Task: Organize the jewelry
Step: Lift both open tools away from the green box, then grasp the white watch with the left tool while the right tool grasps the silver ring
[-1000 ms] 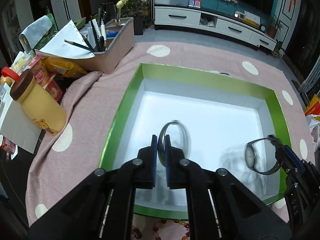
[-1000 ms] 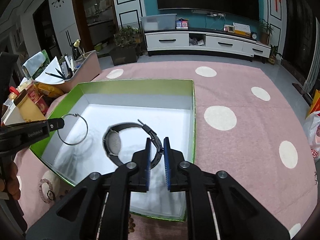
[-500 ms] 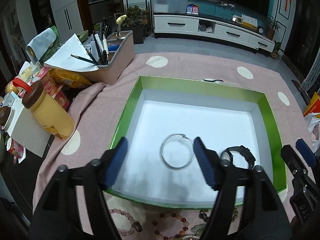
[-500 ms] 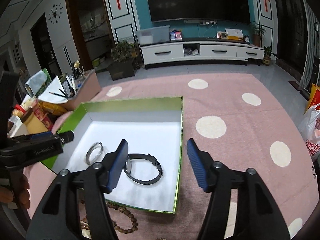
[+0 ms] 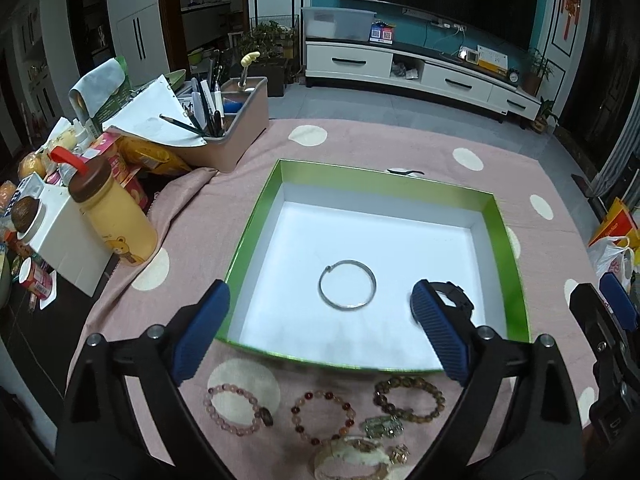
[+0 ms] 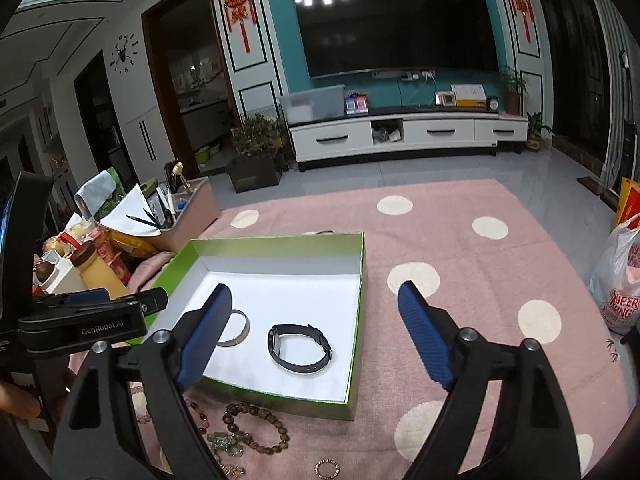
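A green box [image 5: 256, 220] with a white floor sits on the pink dotted cloth. A silver bangle [image 5: 347, 290] lies flat inside it, and a black watch [image 6: 300, 347] lies beside it; the watch shows partly behind my left finger [image 5: 456, 294]. My left gripper [image 5: 320, 332] is open and empty above the box's near edge. My right gripper [image 6: 314, 336] is open and empty, raised above the box [image 6: 360, 280]. Several bead bracelets [image 5: 320, 412] lie on the cloth in front of the box, also in the right wrist view [image 6: 256, 428].
A yellow bottle [image 5: 112, 216], a white carton, snack packets and a pink pen caddy [image 5: 228, 132] crowd the table's left side. A small ring [image 6: 326, 469] lies near the front edge. A plastic bag [image 6: 624, 280] sits at the far right.
Both grippers opened, dropped the bangle and the watch into the box, and pulled back and up. The bangle and watch now lie flat on the box floor.
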Available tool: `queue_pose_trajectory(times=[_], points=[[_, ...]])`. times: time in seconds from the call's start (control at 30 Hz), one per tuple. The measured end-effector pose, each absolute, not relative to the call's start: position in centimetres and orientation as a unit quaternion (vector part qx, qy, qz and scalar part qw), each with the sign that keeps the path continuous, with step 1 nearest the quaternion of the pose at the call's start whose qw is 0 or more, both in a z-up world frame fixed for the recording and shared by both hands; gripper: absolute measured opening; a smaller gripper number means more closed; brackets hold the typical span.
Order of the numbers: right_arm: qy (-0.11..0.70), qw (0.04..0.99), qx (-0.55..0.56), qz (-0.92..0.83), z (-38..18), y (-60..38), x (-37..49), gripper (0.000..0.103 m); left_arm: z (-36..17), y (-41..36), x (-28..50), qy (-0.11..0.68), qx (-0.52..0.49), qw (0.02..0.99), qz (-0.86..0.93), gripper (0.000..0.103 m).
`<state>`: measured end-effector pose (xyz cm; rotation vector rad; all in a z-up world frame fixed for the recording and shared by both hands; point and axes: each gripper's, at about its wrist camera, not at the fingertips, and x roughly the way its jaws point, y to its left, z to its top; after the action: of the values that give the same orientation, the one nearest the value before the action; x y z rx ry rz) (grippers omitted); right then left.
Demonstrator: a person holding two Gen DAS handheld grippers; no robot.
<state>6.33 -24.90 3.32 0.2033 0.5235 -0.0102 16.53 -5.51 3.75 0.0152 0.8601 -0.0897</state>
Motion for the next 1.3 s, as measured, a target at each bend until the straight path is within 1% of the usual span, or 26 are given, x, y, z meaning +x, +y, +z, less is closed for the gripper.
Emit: queue_pose_trajectory(times=[0.17, 0.23, 0.37, 0.77, 1.3], points=[[0.248, 0.964, 0.101, -0.005, 4.1, -24.7, 4.6, 0.092, 4.5, -4.9, 14.7, 0.409, -0.001, 0.911, -0.046, 0.099], [0.247, 0.964, 0.102, -0.003, 4.3, -24.6, 3.9, 0.092, 4.6, -4.6, 14.2, 0.409, -0.004, 0.912, -0.047, 0.100], [0.247, 0.964, 0.103, 0.003, 4.3, -24.0, 2.7, 0.097, 4.8, -4.0, 12.6, 0.408, -0.004, 0.912, -0.046, 0.101], [0.270, 0.959, 0.082, 0.026, 2.7, -21.1, -0.8, 0.098, 3.6, -2.0, 7.9, 0.420, -0.003, 0.906, -0.059, 0.101], [0.313, 0.945, 0.096, 0.028, -1.4, -21.1, -6.1, 0.098, 1.5, -0.6, 2.4, 0.398, 0.000, 0.910, -0.119, 0.101]])
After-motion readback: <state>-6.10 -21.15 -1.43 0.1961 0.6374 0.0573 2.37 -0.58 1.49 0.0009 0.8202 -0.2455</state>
